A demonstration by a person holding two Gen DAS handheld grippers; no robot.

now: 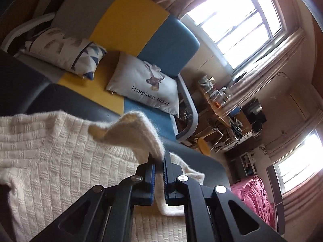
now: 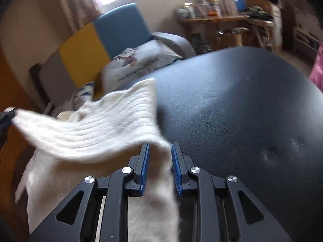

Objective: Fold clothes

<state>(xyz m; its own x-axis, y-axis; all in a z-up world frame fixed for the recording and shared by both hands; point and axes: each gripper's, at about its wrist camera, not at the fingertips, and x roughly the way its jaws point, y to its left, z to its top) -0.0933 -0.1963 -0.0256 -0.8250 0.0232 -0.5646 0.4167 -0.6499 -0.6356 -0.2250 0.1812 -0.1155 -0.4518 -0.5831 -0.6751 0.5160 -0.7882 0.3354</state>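
A dark leather-like padded surface point(image 2: 242, 104) with a tufted dimple spreads ahead and right of the jaws. A cream knit sweater point(image 1: 60, 157) lies on it, left of and beneath the jaws.

Setting: a lived-in room of a home, combined sitting and sleeping space.

Evidence, left wrist view: upholstered sofa in grey, yellow and blue panels point(image 1: 129, 18). Two throw cushions on its seat: white rectangular cushion printed with a deer and the words "Happiness ticket" point(image 1: 145, 82), and white cushion with blue triangle pattern point(image 1: 64, 48). Barred windows with pale gathered curtains point(image 1: 262, 76). Cluttered wooden side table carrying jars and small items point(image 1: 216, 98). Small round wooden stool point(image 1: 203, 146) beside it. Crumpled pink quilt point(image 1: 254, 199) under the second window.

Right wrist view: same sofa and table, seen beyond a dark padded leather-look surface point(image 2: 232, 100).
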